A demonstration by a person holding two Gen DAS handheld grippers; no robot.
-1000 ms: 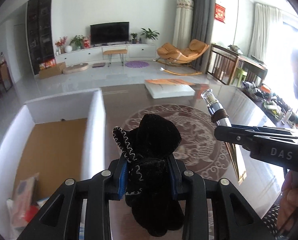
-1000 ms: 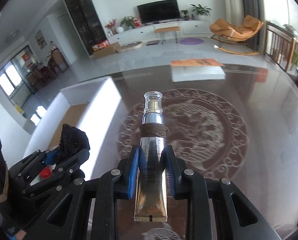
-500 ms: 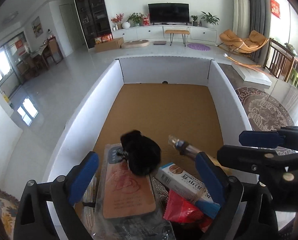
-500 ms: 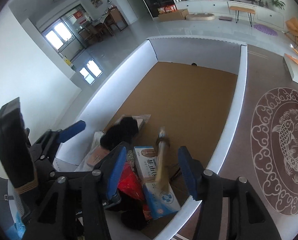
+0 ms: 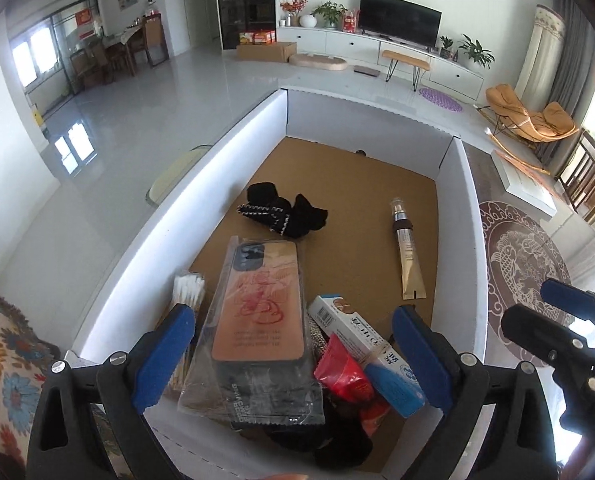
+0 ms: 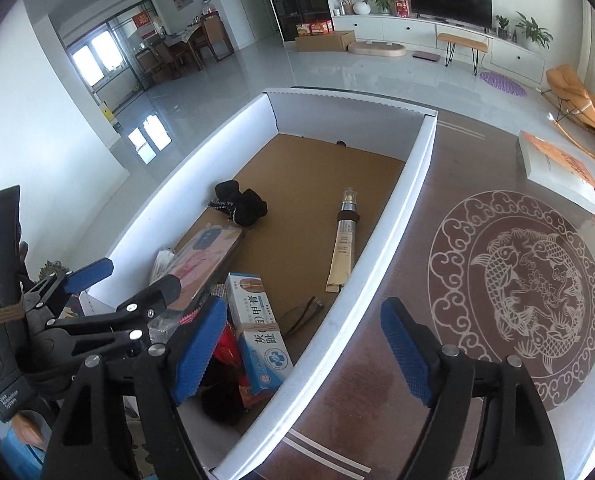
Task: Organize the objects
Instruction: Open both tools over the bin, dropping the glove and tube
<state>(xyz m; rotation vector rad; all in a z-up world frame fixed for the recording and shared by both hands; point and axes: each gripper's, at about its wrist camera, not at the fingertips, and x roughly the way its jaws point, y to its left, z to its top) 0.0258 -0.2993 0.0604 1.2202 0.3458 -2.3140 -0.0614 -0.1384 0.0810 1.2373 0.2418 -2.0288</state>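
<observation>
**Release Step Complete: Two Items Deposited in White Box**

Landmark: white box (image 5: 463, 216) with brown cardboard floor, standing on the dark tabletop (image 6: 449, 408) with the koi medallion.

Left gripper (image 5: 293, 354): jaws spread wide, just opened, nothing between the pads. Positioned over the near end of the box, above the clutter there.

Right gripper (image 6: 303, 348): jaws spread, just opened further, nothing between the pads. Positioned above the box's right wall, one blue pad over the interior and the other over the tabletop.

Item positions, all relative to the box:
- Black knitted sock (image 5: 283, 214): lying loose on the floor, mid-box, toward the left wall, clear of both grippers.
- Gold cosmetic tube (image 5: 405, 256): lying flat on the floor near the right wall, cap end toward the far wall, well apart from the sock.
- Phone case in clear packaging (image 5: 257, 320), cotton swabs (image 5: 185, 292), blue-and-white medicine carton (image 5: 371, 354) and red packet (image 5: 347, 376): piled at the near end.
- White book with orange cover (image 6: 561, 172): outside the box, on the far right of the tabletop.

Step in hand, as judged: drop-off of sock and tube finished; both items at rest inside.

Next move, as judged: lift both grippers clear of the walls with jaws kept spread, then search the tabletop for anything left to collect. The book appears the only loose item outside; likely too wide for an easy single-jaw pinch, so an edge grip is probably required.
</observation>
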